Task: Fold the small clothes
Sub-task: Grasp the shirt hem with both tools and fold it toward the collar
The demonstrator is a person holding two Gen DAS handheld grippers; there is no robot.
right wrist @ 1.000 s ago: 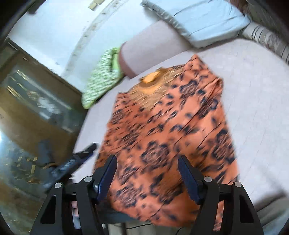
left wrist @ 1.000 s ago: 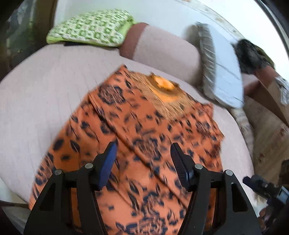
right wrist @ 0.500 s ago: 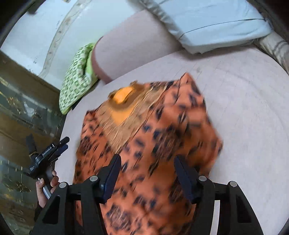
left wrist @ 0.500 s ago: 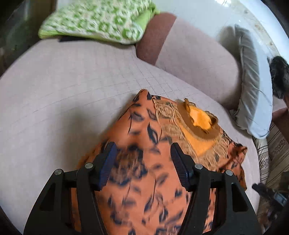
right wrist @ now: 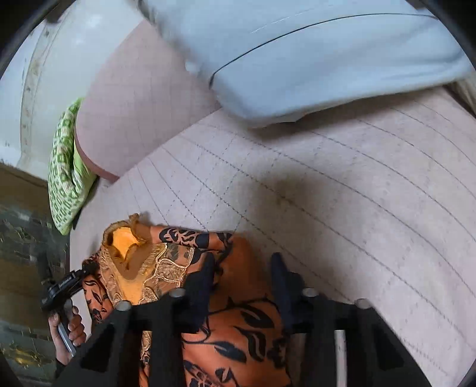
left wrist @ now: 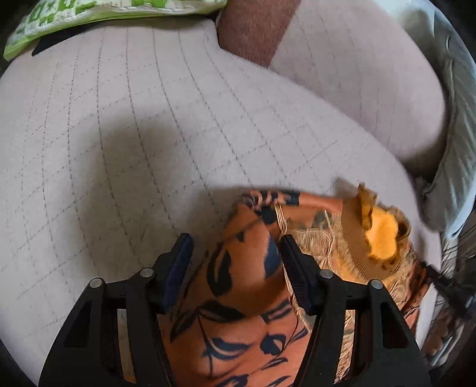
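Left gripper [left wrist: 235, 262]: jaws apart, orange cloth bulging up between them; whether the pads bear on it, cannot tell.
Right gripper [right wrist: 242, 282]: jaws apart, straddling the same cloth; contact likewise unclear.
Garment [left wrist: 247, 297]: orange with a dark leaf print, lying on the bed just under and ahead of both grippers. Gold embroidery and a yellow neckline [left wrist: 382, 235] sit at its far end.
Garment shape: bunched and humped, with no flat panel and no crisp edge in view. The lower part runs out of frame beneath the grippers.
Bed [left wrist: 134, 143]: pale quilted cover, bare beyond the garment.
Bolster [left wrist: 357, 77]: far, behind the garment.
Pillows: green patterned one [left wrist: 89, 18] far left, grey one [right wrist: 312, 53] far right.
Progress (judgement): a fold seems underway, with the cloth gathered toward the collar end. No finished fold shows.
Left to do (judgement): lay the carried part flat, square the edges, then any cross fold.
Risk (judgement): loose cloth may slump or crease if set down unevenly.
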